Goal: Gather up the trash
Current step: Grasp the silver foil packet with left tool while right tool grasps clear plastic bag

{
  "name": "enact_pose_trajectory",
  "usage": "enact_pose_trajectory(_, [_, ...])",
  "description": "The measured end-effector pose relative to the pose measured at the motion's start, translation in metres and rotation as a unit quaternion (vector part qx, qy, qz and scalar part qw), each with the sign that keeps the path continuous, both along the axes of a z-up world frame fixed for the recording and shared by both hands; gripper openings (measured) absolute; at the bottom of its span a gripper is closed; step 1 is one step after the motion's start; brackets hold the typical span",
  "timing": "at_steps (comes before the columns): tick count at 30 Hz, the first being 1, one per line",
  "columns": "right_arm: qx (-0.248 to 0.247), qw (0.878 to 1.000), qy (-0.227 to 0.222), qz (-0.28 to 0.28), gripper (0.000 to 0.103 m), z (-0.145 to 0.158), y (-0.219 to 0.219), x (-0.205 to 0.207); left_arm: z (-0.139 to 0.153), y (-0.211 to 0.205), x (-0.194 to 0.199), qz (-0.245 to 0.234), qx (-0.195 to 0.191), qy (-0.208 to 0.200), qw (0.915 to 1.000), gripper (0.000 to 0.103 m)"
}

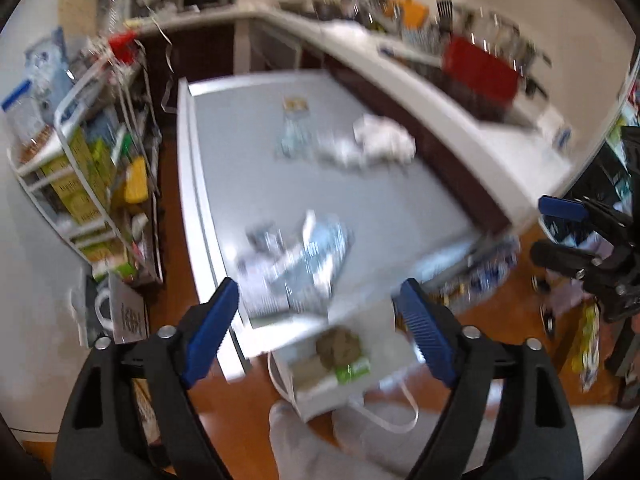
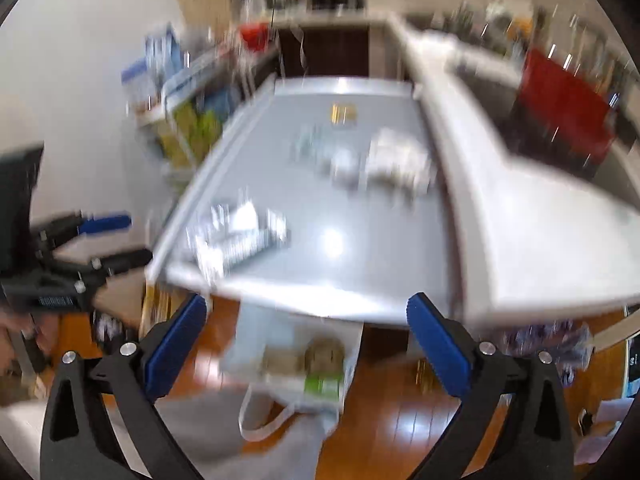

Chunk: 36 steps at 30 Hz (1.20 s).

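The views are motion-blurred. On a grey table [image 1: 400, 208] [image 2: 360, 208] lie a crumpled silver wrapper [image 1: 304, 264] [image 2: 240, 236], crumpled white paper [image 1: 384, 140] [image 2: 396, 156], a clear packet [image 1: 294, 136] and a small yellow packet [image 1: 296, 104]. A white bag [image 1: 304, 396] [image 2: 256, 332] sits on the floor under the table's near edge, holding brown crumpled paper [image 1: 340, 346] [image 2: 324, 354] and a green-labelled item [image 1: 354, 372]. My left gripper [image 1: 319, 286] [image 2: 140, 239] hovers open and empty above the bag. So does my right gripper [image 2: 307, 299] [image 1: 538, 227], open and empty beside it.
A white wire rack [image 1: 80, 160] full of boxes stands left of the table. A white counter [image 1: 460, 128] with a red board [image 1: 480, 68] and utensils runs along the right. Printed packaging [image 1: 480, 276] lies on the wooden floor. A person's grey-clad legs [image 1: 304, 440] are below.
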State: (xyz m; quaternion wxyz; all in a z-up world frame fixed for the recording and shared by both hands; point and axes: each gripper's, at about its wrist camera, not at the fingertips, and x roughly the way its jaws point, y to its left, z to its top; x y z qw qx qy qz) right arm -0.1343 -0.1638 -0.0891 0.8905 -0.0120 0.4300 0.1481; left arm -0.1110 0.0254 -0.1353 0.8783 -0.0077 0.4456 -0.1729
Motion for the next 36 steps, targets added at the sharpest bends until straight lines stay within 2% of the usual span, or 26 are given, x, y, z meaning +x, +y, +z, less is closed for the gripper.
enact_pose_trajectory(5, [0.020, 0.994, -0.101, -0.031, 0.099, 0.055, -0.003, 0.012, 0.037, 0.005, 0.012, 0.022, 0.003, -0.065, 0.9977, 0.094])
enact_pose_trajectory(8, [0.018, 0.989, -0.143, -0.041, 0.099, 0.081, -0.004, 0.022, 0.058, 0.005, 0.014, 0.023, 0.010, -0.105, 0.9942, 0.099])
enact_pose_trajectory(11, [0.010, 0.988, -0.143, -0.050, 0.099, 0.093, -0.007, 0.041, 0.063, -0.001, 0.020, 0.007, 0.033, -0.120, 0.9922, 0.100])
enact_pose_trajectory(15, [-0.005, 0.991, -0.118, -0.058, 0.099, 0.088, -0.007, 0.063, 0.050, -0.009, 0.029, -0.027, 0.052, -0.100, 0.9932, 0.100])
enact_pose_trajectory(21, [-0.044, 0.997, -0.060, -0.022, 0.099, 0.045, 0.010, 0.105, 0.014, -0.016, 0.037, -0.061, 0.051, -0.045, 0.9958, 0.100])
enact_pose_trajectory(28, [-0.067, 0.997, 0.034, 0.031, 0.099, -0.029, 0.041, 0.156, -0.030, -0.027, 0.058, -0.084, 0.053, 0.008, 0.9950, 0.100])
enact_pose_trajectory(33, [-0.076, 0.993, 0.091, 0.027, 0.099, -0.075, 0.051, 0.191, -0.055, -0.030, 0.073, -0.092, 0.056, 0.038, 0.9935, 0.100])
enact_pose_trajectory(36, [-0.076, 0.991, 0.111, 0.027, 0.098, -0.092, 0.054, 0.207, -0.069, -0.032, 0.082, -0.095, 0.060, 0.057, 0.9921, 0.100])
